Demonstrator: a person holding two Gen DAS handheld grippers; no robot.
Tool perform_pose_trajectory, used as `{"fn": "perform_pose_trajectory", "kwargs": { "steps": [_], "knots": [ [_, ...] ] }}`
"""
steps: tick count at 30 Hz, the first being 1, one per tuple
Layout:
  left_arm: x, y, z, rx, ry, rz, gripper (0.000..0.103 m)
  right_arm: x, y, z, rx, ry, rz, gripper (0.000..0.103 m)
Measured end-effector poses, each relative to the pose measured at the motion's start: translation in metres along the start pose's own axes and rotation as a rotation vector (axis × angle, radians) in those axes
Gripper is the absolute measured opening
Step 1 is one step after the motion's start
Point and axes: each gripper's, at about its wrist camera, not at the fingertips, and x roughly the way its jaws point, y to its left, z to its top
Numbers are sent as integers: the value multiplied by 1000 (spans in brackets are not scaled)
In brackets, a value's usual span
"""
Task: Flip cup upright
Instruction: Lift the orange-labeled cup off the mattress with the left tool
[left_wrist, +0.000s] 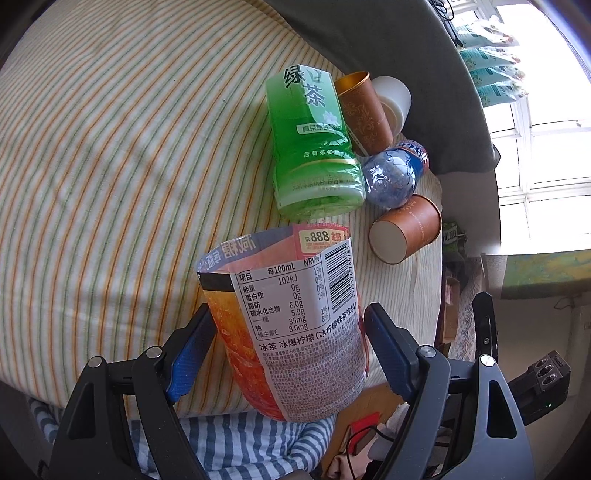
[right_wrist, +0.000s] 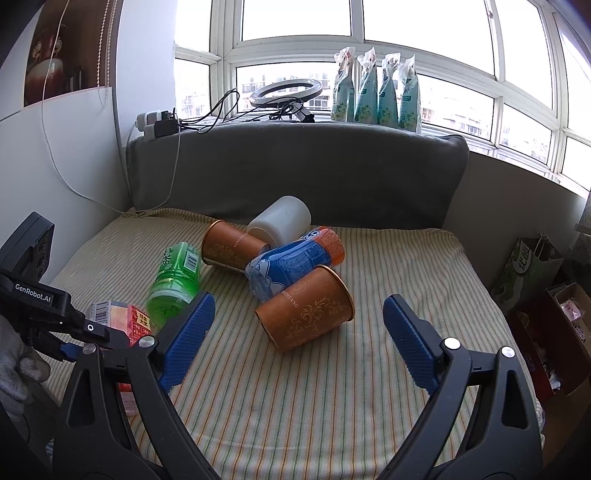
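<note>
An orange iced-tea label cup (left_wrist: 291, 325) stands between my left gripper's (left_wrist: 290, 343) blue pads, open end up; the pads sit at its sides with slight gaps. It shows at the left in the right wrist view (right_wrist: 122, 317). My right gripper (right_wrist: 299, 332) is open and empty, facing a brown paper cup (right_wrist: 306, 310) lying on its side. A second brown cup (right_wrist: 229, 247), a white cup (right_wrist: 280, 219), a green tea bottle cup (right_wrist: 175, 277) and a blue bottle cup (right_wrist: 291, 262) lie tipped over behind it.
All lie on a striped mattress (right_wrist: 332, 387) with a grey backrest cushion (right_wrist: 295, 170) behind. Pouches (right_wrist: 376, 92), a ring light (right_wrist: 284, 94) and a power strip (right_wrist: 155, 123) sit on the windowsill. Bags and boxes (right_wrist: 546, 295) stand at the right of the bed.
</note>
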Motion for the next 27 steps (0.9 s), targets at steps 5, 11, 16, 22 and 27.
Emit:
{"fn": "perform_pose_trajectory", "kwargs": {
  "steps": [5,11,16,22,27],
  "knots": [
    [1,0,2,11,2,-4,82,2,5,1,-15,6,2,94],
    [4,0,7,12,-4,-7,83,3,11,4,-32,6,0,94],
    [3,-1,8,26,-9,-6,83,5,14,5,-36,12,2,94],
    [2,-1,12,33,-4,-26,84,6,20,6,-53,15,1,94],
    [0,-2,13,52,1,-44,84,9,26,8,-71,24,5,94]
  ]
}}
